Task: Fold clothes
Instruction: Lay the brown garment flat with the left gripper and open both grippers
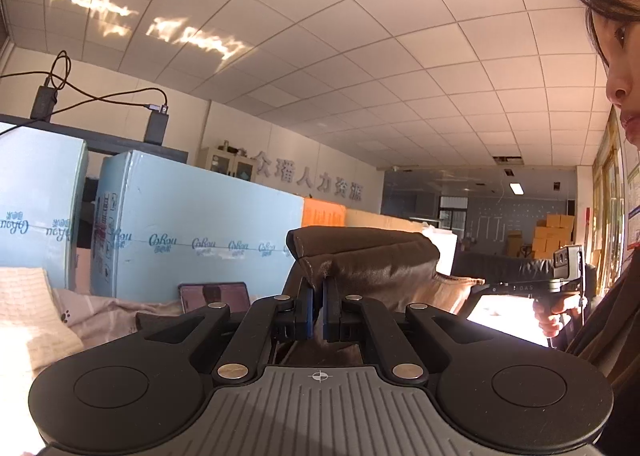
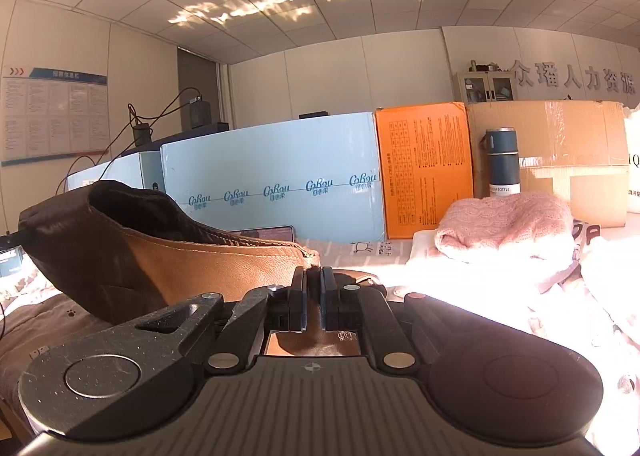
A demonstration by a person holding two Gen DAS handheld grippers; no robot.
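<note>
A brown leather garment (image 1: 372,256) hangs lifted between both grippers. In the left wrist view my left gripper (image 1: 319,308) is shut on a bunched edge of it, with the leather rising above the blue pads. In the right wrist view the same garment (image 2: 208,264) stretches away to the left, its dark lining showing, and my right gripper (image 2: 314,288) is shut on its stitched edge. A person's hand (image 1: 554,320) holding the right gripper's handle shows at the right of the left wrist view.
A folded pink knit sweater (image 2: 508,224) lies on the sunlit bedding (image 2: 460,280) to the right. Behind stand light-blue cartons (image 2: 272,176), an orange box (image 2: 424,168), a cardboard box (image 2: 568,144) and a dark bottle (image 2: 502,160). A tablet (image 1: 214,296) lies on the cloth. The person stands close at right.
</note>
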